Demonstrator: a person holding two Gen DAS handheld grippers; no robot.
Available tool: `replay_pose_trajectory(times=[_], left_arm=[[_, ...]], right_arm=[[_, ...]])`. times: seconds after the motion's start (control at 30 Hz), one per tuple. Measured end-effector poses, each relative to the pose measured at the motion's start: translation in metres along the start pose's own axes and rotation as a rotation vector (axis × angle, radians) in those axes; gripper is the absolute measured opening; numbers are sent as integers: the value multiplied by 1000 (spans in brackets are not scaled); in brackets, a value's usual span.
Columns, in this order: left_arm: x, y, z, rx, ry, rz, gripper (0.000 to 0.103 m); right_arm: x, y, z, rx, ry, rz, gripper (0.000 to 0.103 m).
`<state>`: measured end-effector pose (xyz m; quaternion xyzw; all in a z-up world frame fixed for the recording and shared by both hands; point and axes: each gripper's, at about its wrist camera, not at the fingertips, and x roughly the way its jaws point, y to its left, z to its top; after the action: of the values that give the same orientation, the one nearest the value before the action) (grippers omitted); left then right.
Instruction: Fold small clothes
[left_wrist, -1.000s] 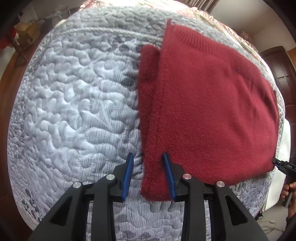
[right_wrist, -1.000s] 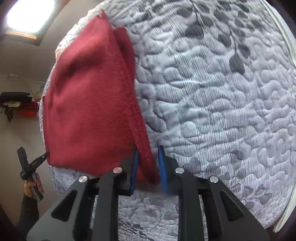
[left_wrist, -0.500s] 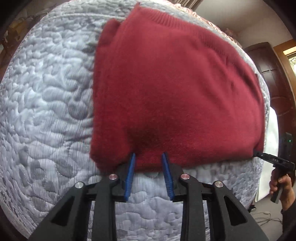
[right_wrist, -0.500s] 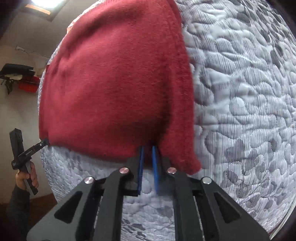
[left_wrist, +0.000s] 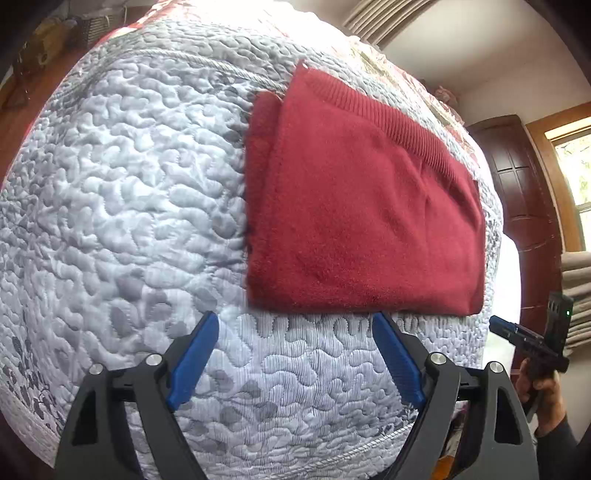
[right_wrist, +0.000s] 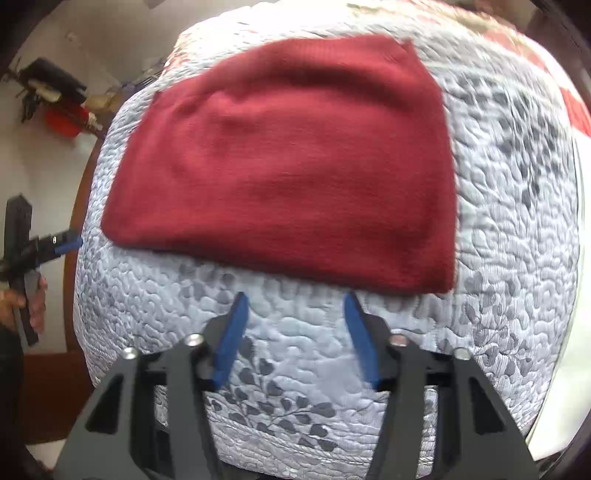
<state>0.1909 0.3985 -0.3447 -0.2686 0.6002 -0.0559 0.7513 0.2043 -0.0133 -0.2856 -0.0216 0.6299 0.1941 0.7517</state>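
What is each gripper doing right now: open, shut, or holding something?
Left gripper: open, holding nothing, just short of the red garment.
Right gripper: open, holding nothing, near the garment's front edge.

A bed carried everything, covered by a pale grey-blue quilted bedspread (left_wrist: 122, 206) stitched in a meandering pebble pattern and printed with darker grey leaf shapes, thickest toward the near edge at 6 o'clock in the right wrist view. A corded seam ran along the quilt's border. Directly on the quilt lay one folded red knit garment (left_wrist: 362, 221), flat, in a rough rectangle with a ribbed band along its far edge. In the left wrist view it sat toward 2 o'clock; in the right wrist view it filled the area around 12 o'clock. At the far end, a red-and-white patterned cloth (right_wrist: 569, 92) showed beyond the quilt.
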Motion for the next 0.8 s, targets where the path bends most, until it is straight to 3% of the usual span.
replay_pose_trajectory(times=[0.03,0.2,0.4,0.63,0.8], left_arm=[[-7,8,6,-18,0,-15,87],[-26,48,45,-103,8,-100,91],[0,59,94,-39,104,-100,92],[59,53,144,-42,186,-164,92],[96,45,172,-36,221,-161,96]], right_arm=[[-5,25,-1,-39,-22,-6,75],[-7,139,-2,-187,-69,-11,86],[18,234,20,-390,-87,-129,87],[56,254,49,-457,-70,-90,87],[81,254,58,-460,-57,-62,87]])
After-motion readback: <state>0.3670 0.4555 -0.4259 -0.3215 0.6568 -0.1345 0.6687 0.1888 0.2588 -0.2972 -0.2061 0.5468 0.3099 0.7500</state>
